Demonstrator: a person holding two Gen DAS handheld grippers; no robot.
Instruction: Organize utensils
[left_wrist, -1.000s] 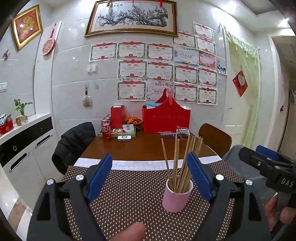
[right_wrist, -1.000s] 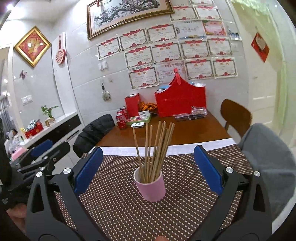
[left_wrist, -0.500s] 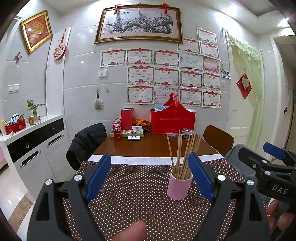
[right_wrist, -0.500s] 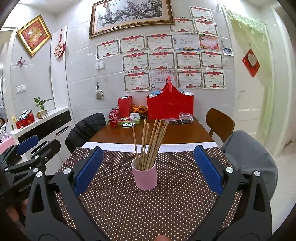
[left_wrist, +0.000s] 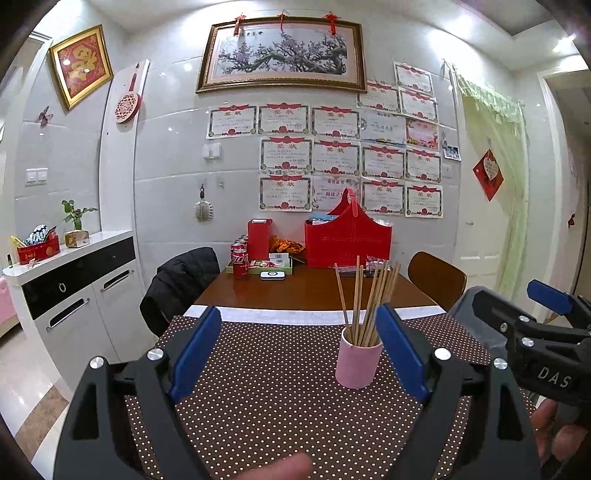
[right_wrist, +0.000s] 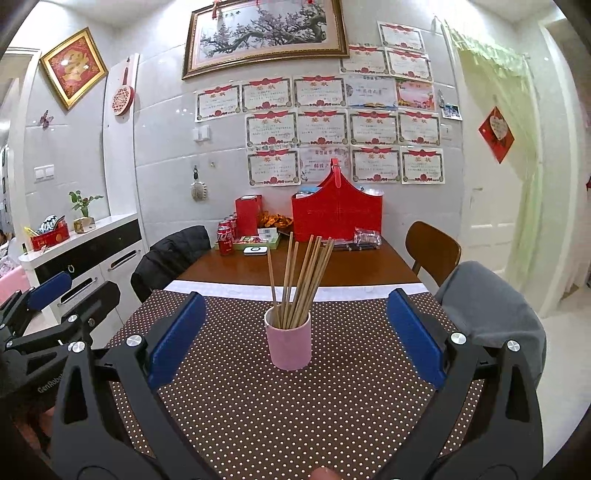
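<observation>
A pink cup (left_wrist: 357, 360) (right_wrist: 289, 341) stands upright on the brown dotted tablecloth (left_wrist: 277, 398) (right_wrist: 295, 406). Several wooden chopsticks (left_wrist: 367, 297) (right_wrist: 301, 275) lean together inside it, fanning upward. My left gripper (left_wrist: 299, 354) is open and empty, hanging back from the cup, which sits just inside its right finger. My right gripper (right_wrist: 295, 347) is also open and empty, with the cup centred between its blue pads but farther off. Each gripper shows at the edge of the other's view, the right gripper (left_wrist: 546, 332) and the left gripper (right_wrist: 44, 325).
At the table's far end stand a red basket (left_wrist: 347, 240), a red box (left_wrist: 259, 238), cola cans (left_wrist: 239, 262) and a green tray (left_wrist: 271, 266). A chair with a black jacket (left_wrist: 181, 284) is at the left, a wooden chair (left_wrist: 436, 280) and grey cloth (right_wrist: 491, 306) at the right.
Both grippers have drawn back and risen from the cup, which now looks smaller and farther away. Both stayed open. The cup and chopsticks have not moved.
</observation>
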